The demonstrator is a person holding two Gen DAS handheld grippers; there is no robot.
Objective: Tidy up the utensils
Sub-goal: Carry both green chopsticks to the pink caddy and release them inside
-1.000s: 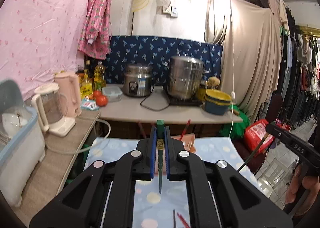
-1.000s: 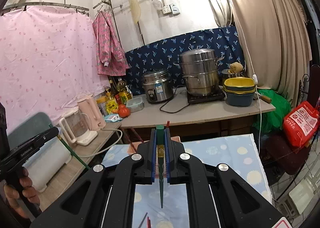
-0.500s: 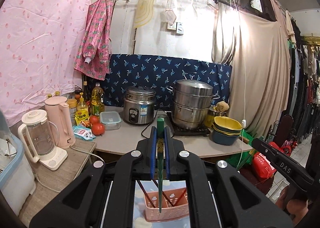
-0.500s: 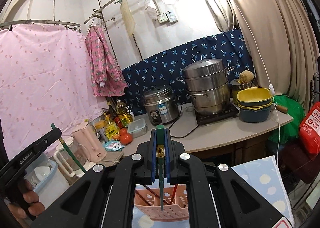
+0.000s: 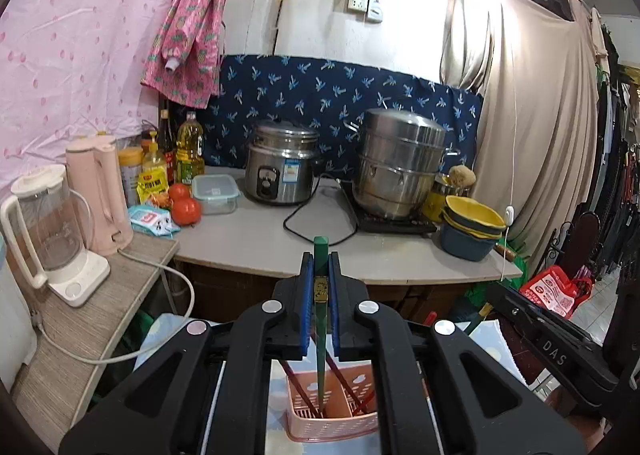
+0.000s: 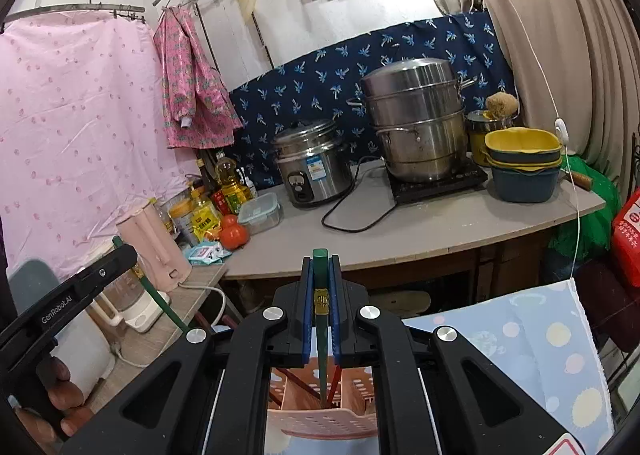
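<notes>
Two grippers, each clamped on a green chopstick. Left wrist view, left to right: blender (image 5: 52, 231) and pink kettle (image 5: 100, 199) at 9 o'clock; tomatoes (image 5: 185, 206) at 10; rice cooker (image 5: 280, 163) at 12; steamer pot (image 5: 396, 163) at 1; stacked bowls (image 5: 472, 229) at 2. Left gripper (image 5: 321, 295) closed narrowly on the left chopstick (image 5: 320, 335), tip lowered into the pink utensil basket (image 5: 332, 411) at 6 o'clock, among red chopsticks (image 5: 344, 375). Right wrist view: right gripper (image 6: 321, 295) likewise pinched on the right chopstick (image 6: 321, 339), tip down inside the same basket at 6 o'clock; spotted blue cloth (image 6: 520, 343) at 4.
</notes>
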